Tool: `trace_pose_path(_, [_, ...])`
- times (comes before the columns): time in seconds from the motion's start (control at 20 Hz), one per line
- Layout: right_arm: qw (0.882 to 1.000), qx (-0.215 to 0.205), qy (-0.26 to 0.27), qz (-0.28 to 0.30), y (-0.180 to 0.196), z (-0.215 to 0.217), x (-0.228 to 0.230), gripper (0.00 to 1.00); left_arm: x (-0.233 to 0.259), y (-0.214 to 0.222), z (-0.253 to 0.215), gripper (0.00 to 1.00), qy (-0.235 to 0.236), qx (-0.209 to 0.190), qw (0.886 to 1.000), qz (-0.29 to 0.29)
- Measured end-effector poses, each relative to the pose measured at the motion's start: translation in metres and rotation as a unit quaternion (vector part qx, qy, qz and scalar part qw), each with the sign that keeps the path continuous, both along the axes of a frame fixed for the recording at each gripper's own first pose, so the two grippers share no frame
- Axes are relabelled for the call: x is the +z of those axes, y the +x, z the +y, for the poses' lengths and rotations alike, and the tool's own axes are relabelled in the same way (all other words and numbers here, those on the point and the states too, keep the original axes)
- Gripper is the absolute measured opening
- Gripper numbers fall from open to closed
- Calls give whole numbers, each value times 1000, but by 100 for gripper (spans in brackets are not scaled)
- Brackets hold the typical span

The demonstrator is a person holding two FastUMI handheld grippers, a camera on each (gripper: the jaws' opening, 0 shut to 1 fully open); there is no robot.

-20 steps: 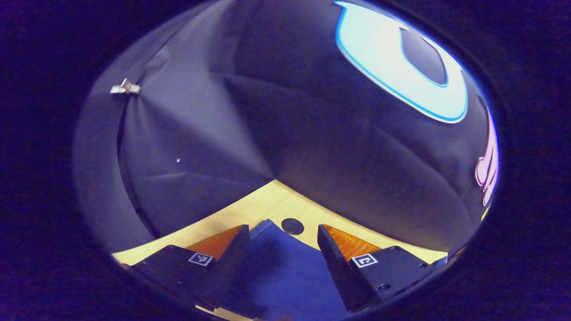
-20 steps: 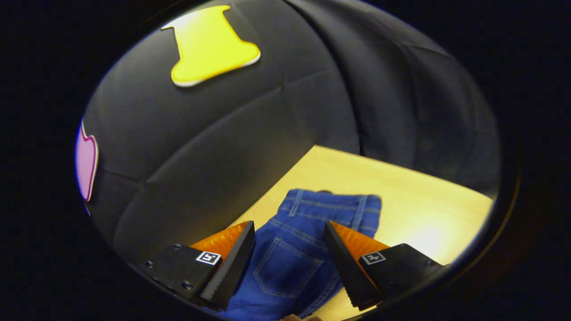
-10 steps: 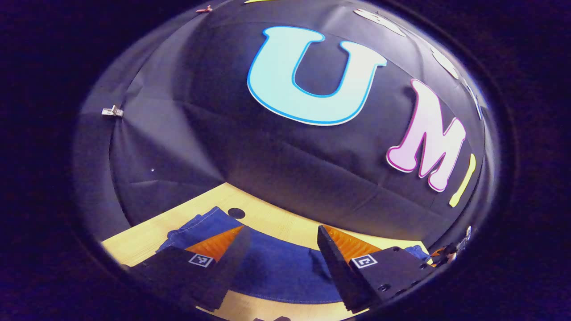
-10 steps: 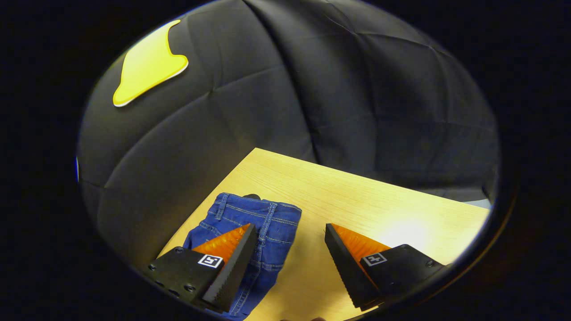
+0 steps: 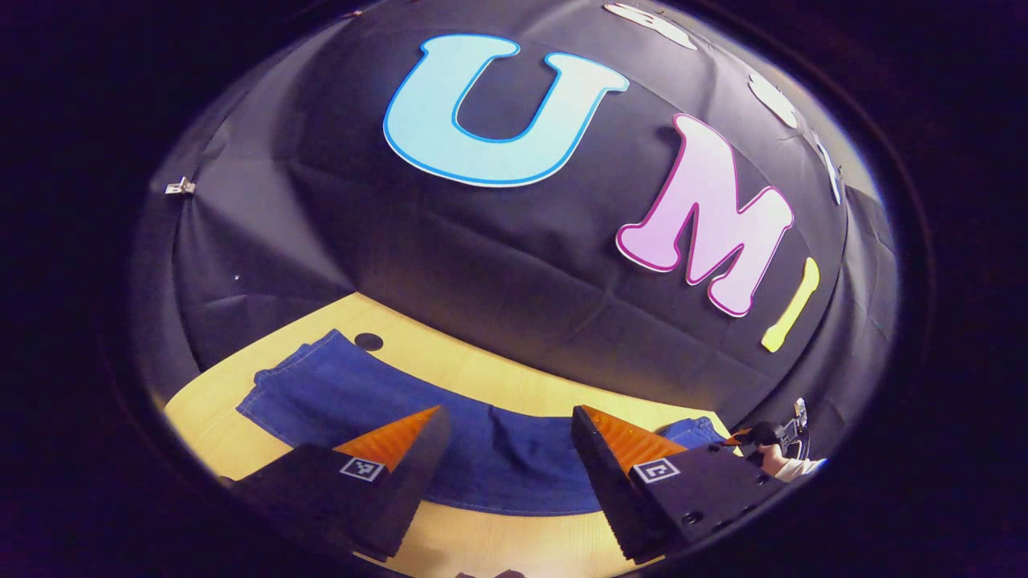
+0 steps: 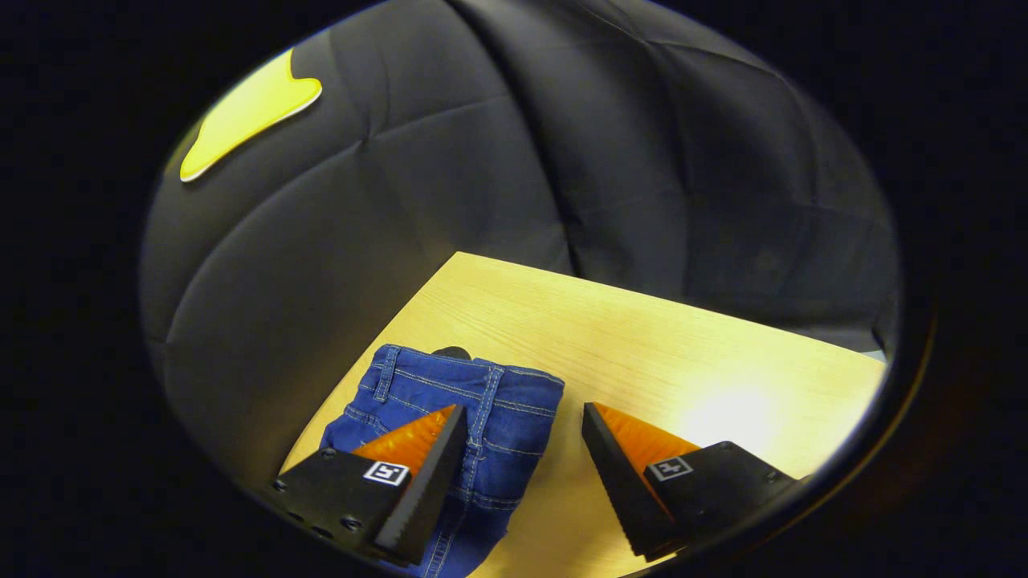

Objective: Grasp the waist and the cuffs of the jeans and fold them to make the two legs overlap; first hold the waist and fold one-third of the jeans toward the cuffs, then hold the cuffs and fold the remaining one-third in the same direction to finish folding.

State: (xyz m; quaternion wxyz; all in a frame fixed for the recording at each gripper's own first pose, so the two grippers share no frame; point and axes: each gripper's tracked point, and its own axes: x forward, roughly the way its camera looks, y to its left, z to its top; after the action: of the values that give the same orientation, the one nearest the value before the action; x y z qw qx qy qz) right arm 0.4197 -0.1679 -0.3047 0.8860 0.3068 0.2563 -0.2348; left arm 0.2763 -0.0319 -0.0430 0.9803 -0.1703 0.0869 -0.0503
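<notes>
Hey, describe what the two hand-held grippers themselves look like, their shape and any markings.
The left hand-held gripper and the right hand-held gripper look alike. Each has two wedge-shaped fingers tapering to a point, with serrated inner edges. These sit on dark blocks with screw heads. Each block carries a small square black-and-white marker.

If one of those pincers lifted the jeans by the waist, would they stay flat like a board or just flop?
Probably flop: the jeans lie limp on the table, with soft wrinkles along the legs. The waist looks thicker, with stitched seams and belt loops, so it should give a firmer hold. Being denim, they seem unlikely to slip or slide easily.
</notes>
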Motion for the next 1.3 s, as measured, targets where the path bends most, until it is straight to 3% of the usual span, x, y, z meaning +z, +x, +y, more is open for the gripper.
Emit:
trace_pose_path(0.15, [1000, 1, 20, -3, 5, 0, -6, 48, -10, -5, -6, 96, 3, -6, 1000, 13])
trace_pose_path(0.2, [1000, 5, 22, -10, 4, 2, -4, 55, -13, -6, -7, 96, 5, -8, 1000, 15])
trace_pose_path(0.25, [999, 14, 34, -14, 4, 4, -5, 36, -14, -7, -7, 96, 6, -9, 1000, 17])
trace_pose_path(0.45, [999, 30, 13, -33, 7, 3, 4, 9, -27, -10, -1, 96, -12, -5, 999, 29])
trace_pose_path(0.75, [996, 38, -5, -80, 4, 15, 48, 8, -35, -20, 1, 96, -26, -9, 999, 30])
trace_pose_path(0.95, [990, 70, -18, -120, 0, 40, 95, 8, -34, -33, -8, 96, -21, -28, 999, 25])
trace_pose_path(1.15, [979, 124, -46, -156, -9, 74, 130, 8, -27, -48, -10, 96, -14, -40, 999, 12])
trace_pose_path(1.3, [964, 183, -62, -183, -10, 109, 130, 8, -30, -61, -8, 96, -26, -45, 999, 12])
